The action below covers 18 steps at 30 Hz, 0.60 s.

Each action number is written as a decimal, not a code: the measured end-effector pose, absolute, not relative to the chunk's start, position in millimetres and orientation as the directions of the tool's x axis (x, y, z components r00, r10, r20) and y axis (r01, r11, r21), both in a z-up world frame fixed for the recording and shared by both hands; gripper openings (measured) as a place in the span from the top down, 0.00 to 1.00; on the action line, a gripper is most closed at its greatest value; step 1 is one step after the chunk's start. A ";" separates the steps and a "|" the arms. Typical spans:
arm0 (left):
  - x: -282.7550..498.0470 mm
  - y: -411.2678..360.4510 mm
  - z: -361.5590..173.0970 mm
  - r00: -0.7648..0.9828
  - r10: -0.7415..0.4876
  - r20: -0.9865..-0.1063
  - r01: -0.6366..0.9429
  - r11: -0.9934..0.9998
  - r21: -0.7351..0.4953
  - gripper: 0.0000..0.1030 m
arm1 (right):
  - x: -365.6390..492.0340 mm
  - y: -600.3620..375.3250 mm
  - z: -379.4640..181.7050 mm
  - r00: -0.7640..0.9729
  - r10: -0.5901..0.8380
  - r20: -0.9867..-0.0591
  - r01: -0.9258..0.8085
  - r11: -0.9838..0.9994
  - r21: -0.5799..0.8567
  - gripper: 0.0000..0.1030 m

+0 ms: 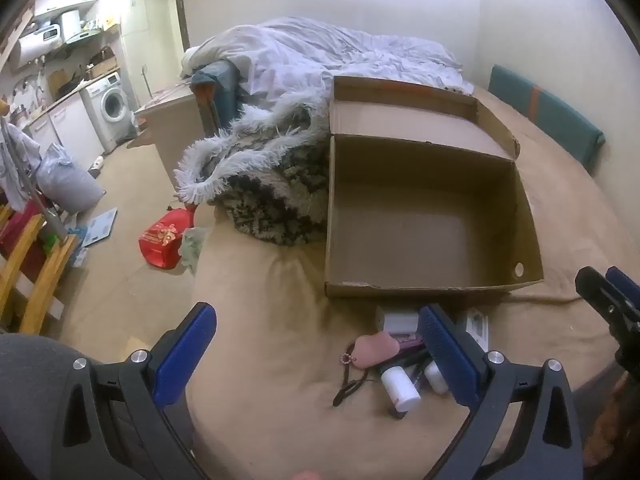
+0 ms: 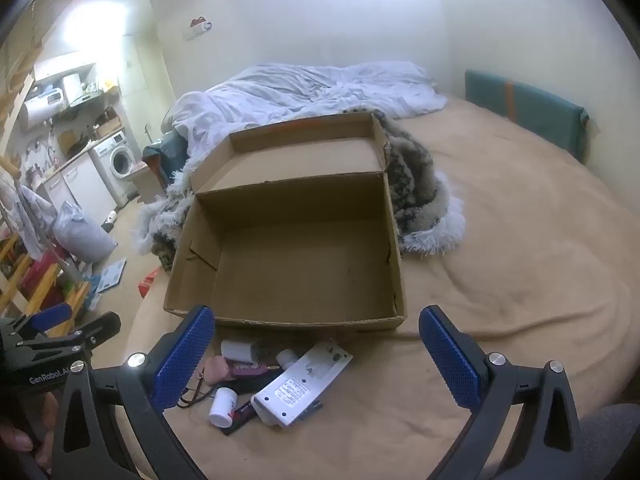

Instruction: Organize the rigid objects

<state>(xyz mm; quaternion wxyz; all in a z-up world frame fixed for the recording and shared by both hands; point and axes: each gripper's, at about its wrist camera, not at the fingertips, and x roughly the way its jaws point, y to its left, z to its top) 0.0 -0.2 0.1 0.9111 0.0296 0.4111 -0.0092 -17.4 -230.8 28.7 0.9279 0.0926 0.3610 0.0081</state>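
An open, empty cardboard box (image 1: 420, 216) (image 2: 296, 256) sits on the tan bed cover. Just in front of it lies a small pile: a white remote-like device (image 2: 300, 384), a white bottle (image 1: 400, 388) (image 2: 222, 404), a pink pouch (image 1: 374, 350) (image 2: 214, 370) with a cord, a purple item (image 2: 248, 369) and a white box (image 1: 400, 322) (image 2: 239, 350). My left gripper (image 1: 316, 356) hovers open just left of the pile, its right pad beside the bottle. My right gripper (image 2: 320, 360) hangs open above the pile, nothing between its pads.
A furry grey-and-black blanket (image 1: 264, 176) (image 2: 416, 196) lies against the box's far side, with a white duvet (image 1: 320, 52) behind. The bed edge drops at the left to a floor with a red bag (image 1: 164, 240), a wooden rack (image 1: 28, 272) and a washing machine (image 1: 112, 104).
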 end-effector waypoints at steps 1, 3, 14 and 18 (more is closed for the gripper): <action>0.1 -0.3 0.1 0.663 0.007 -0.749 0.041 0.998 0.045 0.02 | -17.6 -230.9 28.6 0.742 0.083 -0.665 0.051 0.983 0.179 0.00; 0.5 -0.1 -0.2 0.665 0.004 -0.747 0.039 0.998 0.040 0.02 | -17.8 -230.9 28.5 0.744 0.083 -0.663 0.049 0.983 0.178 0.00; -0.7 2.7 -1.3 0.670 0.005 -0.743 0.035 0.999 0.038 0.02 | -18.1 -231.6 28.0 0.742 0.076 -0.666 0.050 0.984 0.169 0.00; -0.8 2.3 -1.2 0.670 0.004 -0.743 0.035 0.999 0.037 0.02 | -18.1 -232.4 27.9 0.743 0.078 -0.665 0.049 0.984 0.170 0.00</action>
